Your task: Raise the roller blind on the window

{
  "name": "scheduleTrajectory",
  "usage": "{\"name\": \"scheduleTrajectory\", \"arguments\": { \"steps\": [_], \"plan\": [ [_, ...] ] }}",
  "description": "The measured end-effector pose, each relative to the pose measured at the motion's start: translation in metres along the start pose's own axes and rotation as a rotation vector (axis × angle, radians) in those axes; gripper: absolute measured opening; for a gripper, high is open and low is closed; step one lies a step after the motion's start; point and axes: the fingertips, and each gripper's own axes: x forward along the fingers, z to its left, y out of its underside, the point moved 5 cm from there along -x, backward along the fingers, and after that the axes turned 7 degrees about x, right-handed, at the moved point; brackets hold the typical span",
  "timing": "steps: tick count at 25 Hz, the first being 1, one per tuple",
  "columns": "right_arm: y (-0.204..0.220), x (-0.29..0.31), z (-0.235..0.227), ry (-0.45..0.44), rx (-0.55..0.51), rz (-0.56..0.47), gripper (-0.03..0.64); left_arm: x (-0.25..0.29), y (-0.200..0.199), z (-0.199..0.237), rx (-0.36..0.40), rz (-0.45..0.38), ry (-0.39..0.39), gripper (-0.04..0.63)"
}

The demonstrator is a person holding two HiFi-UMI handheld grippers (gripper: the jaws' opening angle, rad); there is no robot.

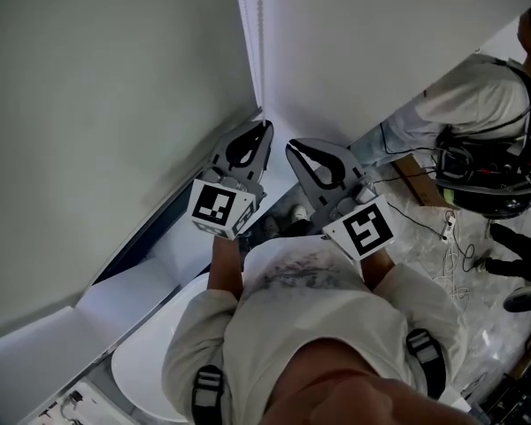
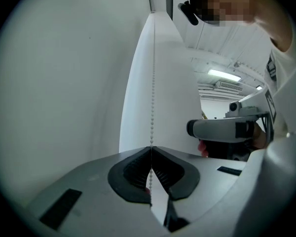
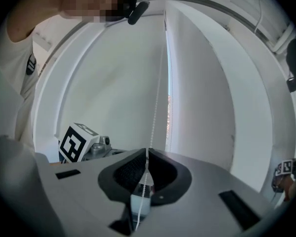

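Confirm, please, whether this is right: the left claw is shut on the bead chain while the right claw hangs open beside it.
Not quite: the right claw is shut on the bead chain too, as the right gripper view shows. The left claw is shut on it, as stated.

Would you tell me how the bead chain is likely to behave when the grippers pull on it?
The bead chain looks thin and light, probably floppy; it hangs straight above the shut left gripper. Its small round beads may slip through the shut right gripper unless pinched firmly.
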Motion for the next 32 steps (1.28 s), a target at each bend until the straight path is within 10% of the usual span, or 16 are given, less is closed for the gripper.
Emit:
{"name": "scheduleTrajectory", "arguments": {
  "steps": [23, 32],
  "plan": [
    [-0.103, 0.047, 0.003, -0.07, -0.105, -0.137, 0.129, -0.015, 0.012, -0.008, -0.039, -0.014, 0.025, 0.009],
    [-0.1, 0.048, 0.001, -0.09, 0.015, -0.097, 0.061, -0.018, 0.017, -0.014, -0.03, -0.011, 0.011, 0.009]
  ]
}}
